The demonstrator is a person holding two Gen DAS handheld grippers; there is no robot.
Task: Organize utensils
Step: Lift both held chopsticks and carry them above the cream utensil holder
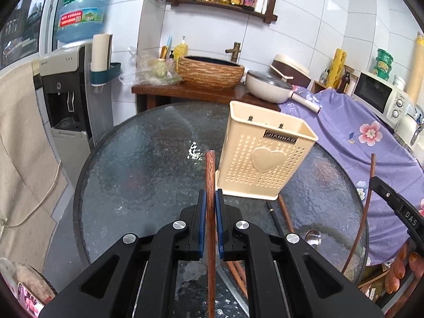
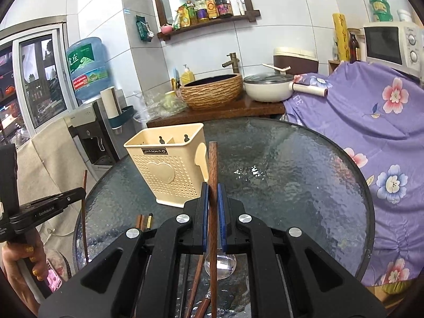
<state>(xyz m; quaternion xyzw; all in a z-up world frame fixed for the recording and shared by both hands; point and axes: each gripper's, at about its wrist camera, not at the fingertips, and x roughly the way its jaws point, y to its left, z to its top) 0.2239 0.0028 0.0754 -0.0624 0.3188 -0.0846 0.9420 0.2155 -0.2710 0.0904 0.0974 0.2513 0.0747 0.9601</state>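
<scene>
Chopsticks are clamped in both your tools: the left tool (image 1: 211,198) pinches one wooden chopstick (image 1: 210,175) upright, and the right tool (image 2: 213,193) grips another chopstick (image 2: 212,164) the same way. The cream holder (image 1: 261,156) stands on the glass bench (image 1: 148,159) at about one o'clock from your left tool, and as far as its mouth shows, looks empty. More chopsticks (image 2: 194,283) and a spoon (image 2: 225,263) lie on the bench at six o'clock, so most sorting remains.
</scene>
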